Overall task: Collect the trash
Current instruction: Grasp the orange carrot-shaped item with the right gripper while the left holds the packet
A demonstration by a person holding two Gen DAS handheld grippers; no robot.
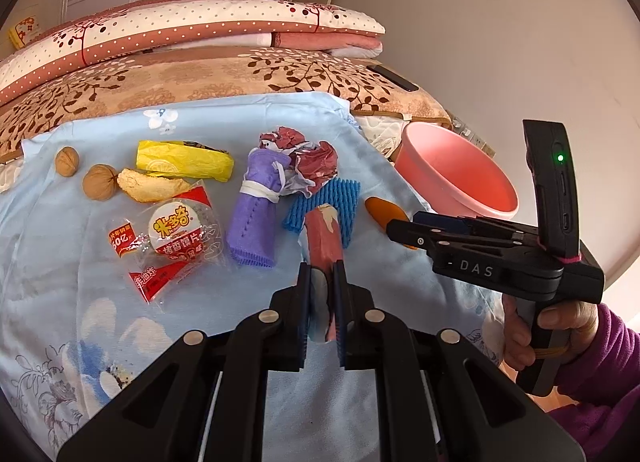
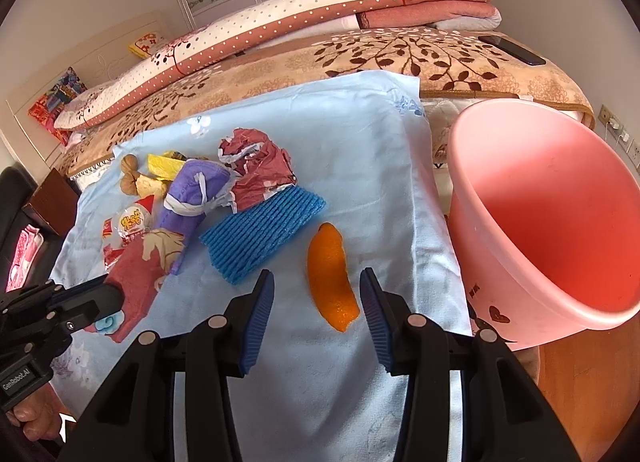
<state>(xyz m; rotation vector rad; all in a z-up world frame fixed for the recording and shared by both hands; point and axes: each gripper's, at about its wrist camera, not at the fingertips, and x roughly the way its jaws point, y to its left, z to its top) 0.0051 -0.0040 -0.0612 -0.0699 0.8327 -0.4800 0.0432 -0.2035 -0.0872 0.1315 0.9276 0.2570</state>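
Observation:
Trash lies on a light blue cloth (image 1: 80,294). My left gripper (image 1: 323,274) is shut on a red printed paper piece (image 1: 324,238), also seen in the right wrist view (image 2: 136,278). My right gripper (image 2: 317,282) is open, its fingers on either side of an orange peel (image 2: 330,282) on the cloth; it also shows in the left wrist view (image 1: 394,228), over the peel (image 1: 380,208). A pink bucket (image 2: 560,214) stands to the right, at the bed's edge (image 1: 452,170).
Also on the cloth: blue foam netting (image 2: 260,238), crumpled red paper (image 2: 260,170), a purple cloth roll (image 1: 256,202), a snack wrapper (image 1: 172,238), a yellow wrapper (image 1: 184,160), a peel piece (image 1: 148,184) and two walnuts (image 1: 100,182). Folded quilts (image 1: 200,26) lie behind.

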